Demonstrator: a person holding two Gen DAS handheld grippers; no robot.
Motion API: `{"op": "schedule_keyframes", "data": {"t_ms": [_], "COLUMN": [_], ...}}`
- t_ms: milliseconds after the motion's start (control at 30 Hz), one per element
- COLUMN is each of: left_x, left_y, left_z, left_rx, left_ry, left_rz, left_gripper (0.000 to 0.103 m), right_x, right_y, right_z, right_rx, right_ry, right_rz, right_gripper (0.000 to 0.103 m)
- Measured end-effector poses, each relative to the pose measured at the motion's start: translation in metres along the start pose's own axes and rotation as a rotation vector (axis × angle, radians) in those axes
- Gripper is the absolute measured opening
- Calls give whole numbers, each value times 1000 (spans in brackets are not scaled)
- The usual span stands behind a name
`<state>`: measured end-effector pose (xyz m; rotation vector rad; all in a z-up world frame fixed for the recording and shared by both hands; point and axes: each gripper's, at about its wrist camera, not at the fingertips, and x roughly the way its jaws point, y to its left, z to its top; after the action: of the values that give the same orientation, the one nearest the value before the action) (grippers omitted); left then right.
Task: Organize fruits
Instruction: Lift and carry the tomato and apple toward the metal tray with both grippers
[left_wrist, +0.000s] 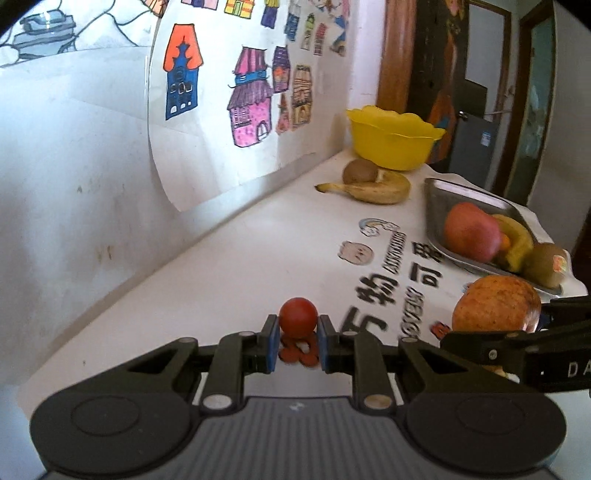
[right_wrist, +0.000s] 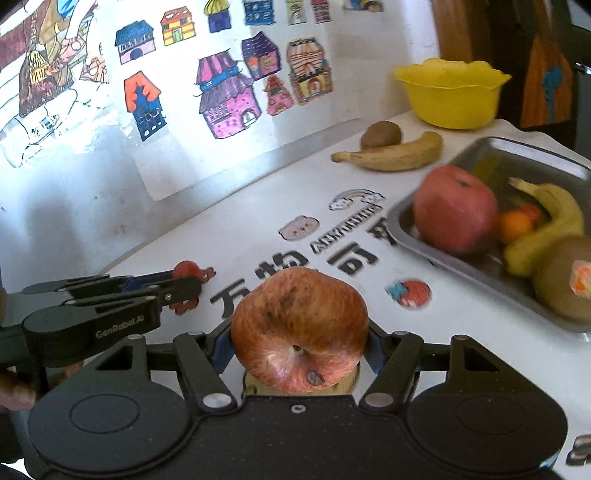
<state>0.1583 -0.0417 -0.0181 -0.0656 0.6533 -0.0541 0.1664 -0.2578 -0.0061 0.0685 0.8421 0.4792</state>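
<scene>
Nearby, the metal tray's (right_wrist: 413, 243) edge faces the clamped apple (right_wrist: 299, 328).

My right hand-held gripper (right_wrist: 300, 347) is clamped on a mottled red apple (right_wrist: 299, 328), stem end toward me. To my left, my left hand-held gripper (right_wrist: 184, 275) grips a small red tomato (right_wrist: 186, 268) over the white surface (right_wrist: 258, 192). Ahead on the right, a metal tray (right_wrist: 424, 236) carries a red apple (right_wrist: 454, 208), an orange (right_wrist: 515, 225), a banana (right_wrist: 550, 225) and a kiwi (right_wrist: 565, 282). Farther back lie a loose banana (right_wrist: 391, 153), touching a kiwi (right_wrist: 380, 134), and near them stands a yellow bowl (right_wrist: 452, 94).
</scene>
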Motion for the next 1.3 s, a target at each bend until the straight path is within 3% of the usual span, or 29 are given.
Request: {"op": "schedule_keyframes", "data": {"t_ms": [233,433,567,733,1300], "left_x": [-7,-3,3,8,5], "left_y": [-6,-7,-7,-4,-14], "left_z": [-7,-5,-1,3,-1], "left_rx": [57,82,87,89,146], "left_ry": [-5,-4,-5,0,-3], "left_rz": [2,15,23,29,14], "left_gripper": [25,44,43,26,26], "right_x": [-18,-16,-13,-10,8], "right_y": [-1,2,2,2,4], "right_z": [-16,-17,-16,-14,-5], "right_rx": [31,30,29,29,21], "right_ry": [-28,-53,-74,-88,-113], "right_rz": [-45,-60,-64,-63,-74], "right_gripper": [69,69,69,69,70]}}
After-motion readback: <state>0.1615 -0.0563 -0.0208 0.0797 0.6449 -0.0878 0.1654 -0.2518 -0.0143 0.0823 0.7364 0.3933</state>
